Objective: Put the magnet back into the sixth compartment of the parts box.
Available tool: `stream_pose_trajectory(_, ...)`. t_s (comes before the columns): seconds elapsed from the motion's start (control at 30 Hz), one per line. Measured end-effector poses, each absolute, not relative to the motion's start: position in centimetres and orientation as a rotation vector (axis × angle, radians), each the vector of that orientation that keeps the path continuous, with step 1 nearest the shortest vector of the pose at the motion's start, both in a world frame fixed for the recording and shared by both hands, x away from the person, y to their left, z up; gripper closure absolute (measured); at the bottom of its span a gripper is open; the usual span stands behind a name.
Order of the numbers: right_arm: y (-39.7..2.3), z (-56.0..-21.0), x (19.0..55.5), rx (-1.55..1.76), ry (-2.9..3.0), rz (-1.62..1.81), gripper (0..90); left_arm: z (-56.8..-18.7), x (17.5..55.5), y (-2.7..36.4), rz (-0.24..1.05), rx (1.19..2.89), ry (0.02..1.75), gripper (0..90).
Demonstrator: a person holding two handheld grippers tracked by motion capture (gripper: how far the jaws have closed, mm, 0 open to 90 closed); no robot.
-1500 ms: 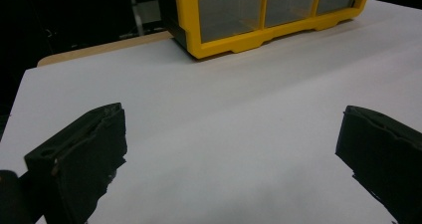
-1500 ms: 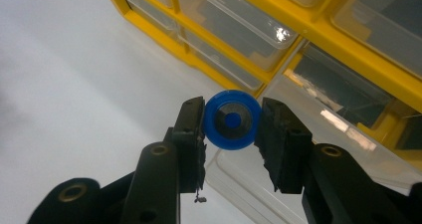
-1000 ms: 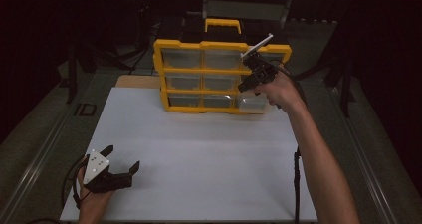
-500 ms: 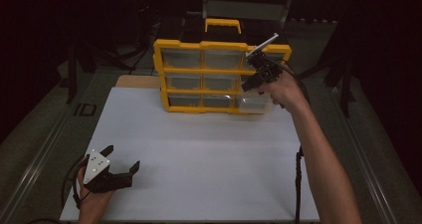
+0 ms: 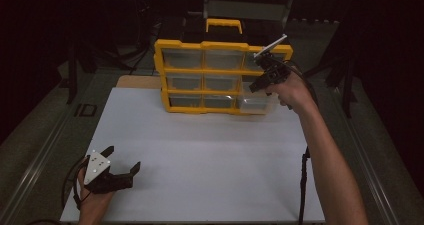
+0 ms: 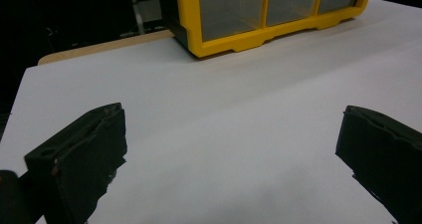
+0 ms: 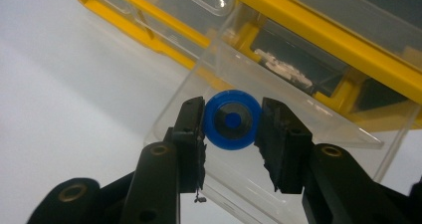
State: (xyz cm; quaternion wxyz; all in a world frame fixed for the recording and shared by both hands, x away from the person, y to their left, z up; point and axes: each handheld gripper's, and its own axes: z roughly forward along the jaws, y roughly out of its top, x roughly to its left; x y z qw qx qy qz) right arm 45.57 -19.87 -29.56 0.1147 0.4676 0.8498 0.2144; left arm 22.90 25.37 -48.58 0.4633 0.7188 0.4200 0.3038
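Note:
A yellow drawer cabinet (image 5: 200, 47) with clear drawers stands at the back of the white table. Its bottom right drawer (image 5: 255, 102) is pulled out. My right gripper (image 5: 255, 85) hangs above that drawer, pointing down. In the right gripper view it (image 7: 232, 127) is shut on a small blue round disc (image 7: 232, 120) with a dark ring and blue centre, directly over the open clear drawer (image 7: 298, 129). My left gripper (image 5: 122, 158) rests at the table's front left, open, with nothing between its jaws (image 6: 231, 149).
The white tabletop (image 5: 210, 150) stretches between the cabinet and the near edge. The cabinet's lower corner (image 6: 219, 45) lies well ahead of the left gripper. A black cable (image 5: 302, 185) hangs along the right forearm. Dark surroundings ring the table.
The right gripper, still holding the blue disc, has shifted slightly to the right above the open drawer. The left gripper has stayed still.

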Motion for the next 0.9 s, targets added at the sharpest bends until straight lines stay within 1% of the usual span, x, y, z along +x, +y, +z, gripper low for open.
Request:
stream_pose_trajectory(0.67, -20.8, -29.8, 45.7, 1.408, 2.466, 0.6, 61.9, -48.5, 22.8, 25.4, 0.748, 1.757, 1.035, 0.1)
stream_pose_trajectory(0.7, -20.9, -29.8, 45.7, 1.41, 2.457, 0.607, 55.7, -48.5, 22.8, 25.4, 0.748, 1.757, 1.035, 0.1)
stream_pose_trajectory(0.73, -20.9, -29.8, 45.7, 1.411, 2.446, 0.621, 45.1, -48.5, 22.8, 25.4, 0.749, 1.758, 1.034, 0.1)
stream_pose_trajectory(0.77, -20.9, -29.7, 45.7, 1.406, 2.438, 0.633, 37.7, -48.5, 22.8, 25.5, 0.749, 1.758, 1.034, 0.1)
stream_pose_trajectory(0.83, -21.0, -29.6, 45.6, 1.417, 2.432, 0.645, 29.1, -48.5, 22.8, 25.5, 0.749, 1.757, 1.035, 0.1)
stream_pose_trajectory(0.87, -21.0, -29.6, 45.6, 1.417, 2.432, 0.645, 29.1, -48.5, 22.8, 25.5, 0.749, 1.757, 1.035, 0.1)
stream_pose_trajectory(0.9, -21.0, -29.6, 45.6, 1.422, 2.43, 0.64, 23.6, -48.5, 22.8, 25.5, 0.749, 1.758, 1.036, 0.1)
